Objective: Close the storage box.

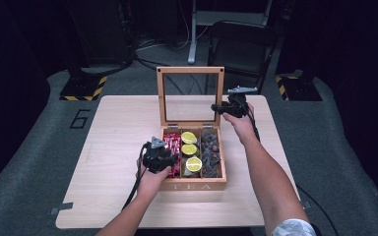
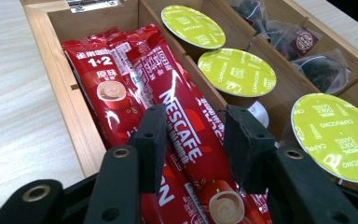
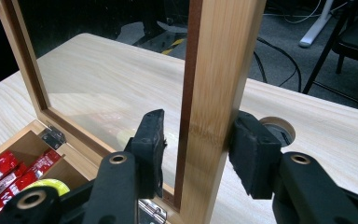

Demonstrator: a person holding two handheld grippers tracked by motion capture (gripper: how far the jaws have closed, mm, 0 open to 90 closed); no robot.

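The red coffee sachet [image 2: 186,135] lies in the left compartment of the tea box [image 1: 193,186] on the tabletop [image 1: 113,147], left gripper [image 2: 193,140] straddling it with jaws not visibly pinching, while the right gripper [image 3: 196,154] clamps the upright lid frame [image 3: 214,93].

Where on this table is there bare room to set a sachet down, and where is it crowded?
The table is bare left of the tea box, up to its left edge, and along the front strip below the box. Right of the box the right forearm crosses. Inside it is crowded: red sachets under the left gripper, green capsules, tea bags.
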